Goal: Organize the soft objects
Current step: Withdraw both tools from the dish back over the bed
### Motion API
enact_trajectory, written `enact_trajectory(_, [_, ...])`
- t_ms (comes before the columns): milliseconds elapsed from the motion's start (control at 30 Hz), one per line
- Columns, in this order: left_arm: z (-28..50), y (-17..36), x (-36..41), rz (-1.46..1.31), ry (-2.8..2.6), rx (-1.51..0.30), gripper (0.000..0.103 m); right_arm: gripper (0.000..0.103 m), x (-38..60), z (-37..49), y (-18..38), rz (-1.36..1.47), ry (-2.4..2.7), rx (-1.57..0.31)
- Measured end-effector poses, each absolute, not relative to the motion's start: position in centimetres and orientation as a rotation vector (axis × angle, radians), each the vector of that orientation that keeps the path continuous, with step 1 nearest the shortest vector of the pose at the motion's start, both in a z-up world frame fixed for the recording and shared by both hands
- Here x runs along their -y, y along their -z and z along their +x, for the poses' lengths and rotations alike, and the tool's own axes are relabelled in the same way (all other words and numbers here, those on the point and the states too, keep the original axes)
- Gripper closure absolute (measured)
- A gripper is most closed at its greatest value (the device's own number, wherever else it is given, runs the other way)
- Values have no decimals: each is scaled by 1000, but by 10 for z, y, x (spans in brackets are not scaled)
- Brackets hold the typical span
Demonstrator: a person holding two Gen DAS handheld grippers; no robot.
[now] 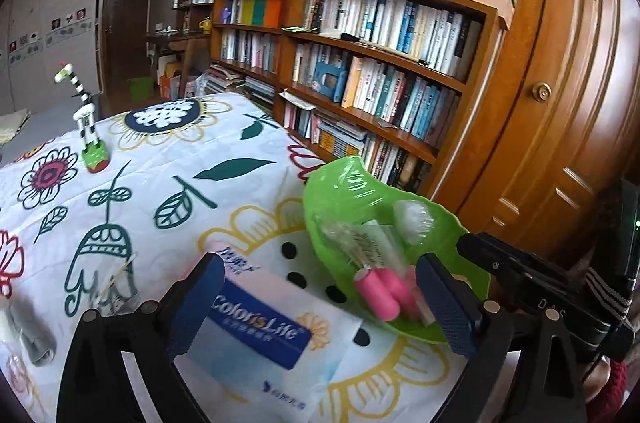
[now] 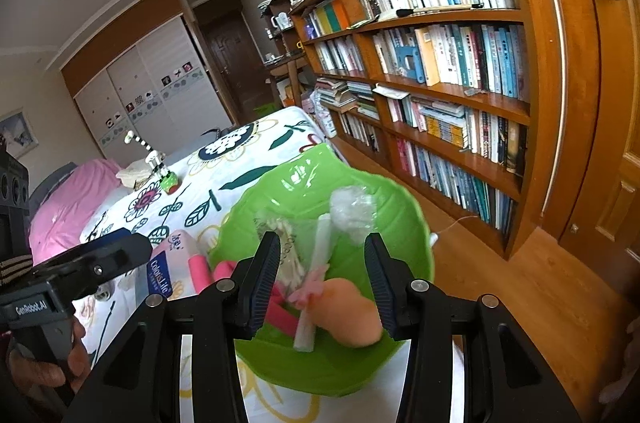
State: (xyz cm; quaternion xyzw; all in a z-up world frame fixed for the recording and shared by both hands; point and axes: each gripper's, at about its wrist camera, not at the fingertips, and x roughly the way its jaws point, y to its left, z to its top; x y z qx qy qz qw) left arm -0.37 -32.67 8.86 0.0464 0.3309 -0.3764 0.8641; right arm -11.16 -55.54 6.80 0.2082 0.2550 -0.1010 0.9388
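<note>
Green leaf-shaped bowl sits at the table's near right edge, already loaded: pink foam rollers, peach sponge, bagged cotton swabs, wrapped white item. Tissue pack lies on the floral cloth, just left of the bowl.

Left gripper is spread wide over the pack, nothing held. Pack likely next; should be squeezed across its short side.

Right gripper is parted over the bowl, empty. Sponge seen only in right view; giraffe figurine clearer in left.
</note>
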Motion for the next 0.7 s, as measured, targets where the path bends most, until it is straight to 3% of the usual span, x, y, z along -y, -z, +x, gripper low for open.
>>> enact_trajectory(700, [17,-78,232,-13,613,-728,4,54,507,-79,-80,390,130,-524])
